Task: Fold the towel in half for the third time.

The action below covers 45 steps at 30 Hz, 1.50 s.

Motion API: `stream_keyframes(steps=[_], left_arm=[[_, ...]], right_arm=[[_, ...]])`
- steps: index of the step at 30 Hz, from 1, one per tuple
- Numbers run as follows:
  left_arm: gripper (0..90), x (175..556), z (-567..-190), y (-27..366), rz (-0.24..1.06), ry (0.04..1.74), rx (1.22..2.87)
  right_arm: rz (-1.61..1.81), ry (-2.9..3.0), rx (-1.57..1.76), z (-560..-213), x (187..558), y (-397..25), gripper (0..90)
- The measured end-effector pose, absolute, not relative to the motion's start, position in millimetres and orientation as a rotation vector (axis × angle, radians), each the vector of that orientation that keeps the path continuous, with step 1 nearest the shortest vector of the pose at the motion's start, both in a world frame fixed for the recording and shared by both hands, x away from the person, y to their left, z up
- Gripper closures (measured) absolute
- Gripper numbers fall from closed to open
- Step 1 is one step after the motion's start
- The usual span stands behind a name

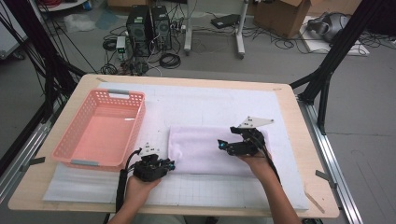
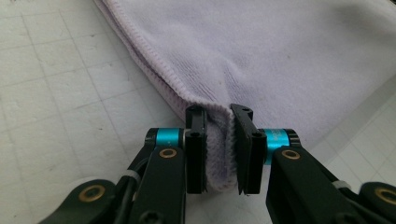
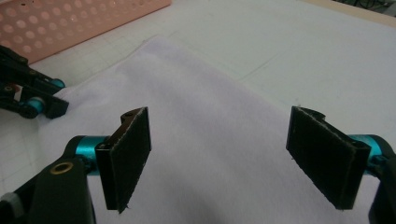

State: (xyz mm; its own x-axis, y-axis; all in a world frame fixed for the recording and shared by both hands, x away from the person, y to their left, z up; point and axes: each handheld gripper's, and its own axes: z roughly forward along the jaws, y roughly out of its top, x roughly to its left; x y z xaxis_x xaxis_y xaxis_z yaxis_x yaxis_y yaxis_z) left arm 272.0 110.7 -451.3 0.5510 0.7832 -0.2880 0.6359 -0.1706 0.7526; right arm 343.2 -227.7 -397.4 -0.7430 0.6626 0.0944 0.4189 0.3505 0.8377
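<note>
Left hand-held gripper (image 2: 218,149) clenches the folded lilac terry towel's (image 1: 205,149) corner; right hand-held gripper (image 3: 229,158) hovers released above it and should pinch both layers squarely.

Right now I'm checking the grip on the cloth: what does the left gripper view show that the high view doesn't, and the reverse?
Left gripper view: the left gripper has its jaws pinched on a stitched corner of the lilac towel.
High view: the pink basket beside the towel, and the right gripper over the towel's middle.
Both: the towel lying folded on the white gridded mat.
</note>
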Motion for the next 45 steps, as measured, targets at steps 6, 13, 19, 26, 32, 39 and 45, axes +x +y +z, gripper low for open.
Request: stream_keyframes(steps=[6,13,19,26,32,39,45], left_arm=[[76.1,272.8,-451.5,111.9,0.188,1.164,1.875],[76.5,272.9,-450.9,113.4,0.176,1.168,1.871],[77.2,273.1,-450.7,114.1,0.169,1.17,1.867],[78.4,273.4,-450.5,114.6,0.165,1.172,1.867],[79.7,273.2,-450.2,115.1,0.169,1.171,1.867],[80.9,272.8,-448.3,116.5,0.176,1.174,1.866],[81.3,271.3,-440.0,122.2,0.176,1.17,1.843]], right_arm=[[1.299,2.41,0.944,-394.5,365.8,-204.2,24.4],[1.247,2.497,0.922,-400.5,394.4,-170.3,30.6],[1.178,2.574,0.865,-403.9,410.8,-137.3,35.5],[1.089,2.672,0.793,-408.9,429.2,-102.7,41.6],[1.021,2.729,0.741,-419.2,439.6,-77.8,43.5],[0.976,2.817,0.692,-427.5,445.4,-64.2,65.5],[0.987,2.825,0.654,-423.4,443.7,-64.1,81.7]])
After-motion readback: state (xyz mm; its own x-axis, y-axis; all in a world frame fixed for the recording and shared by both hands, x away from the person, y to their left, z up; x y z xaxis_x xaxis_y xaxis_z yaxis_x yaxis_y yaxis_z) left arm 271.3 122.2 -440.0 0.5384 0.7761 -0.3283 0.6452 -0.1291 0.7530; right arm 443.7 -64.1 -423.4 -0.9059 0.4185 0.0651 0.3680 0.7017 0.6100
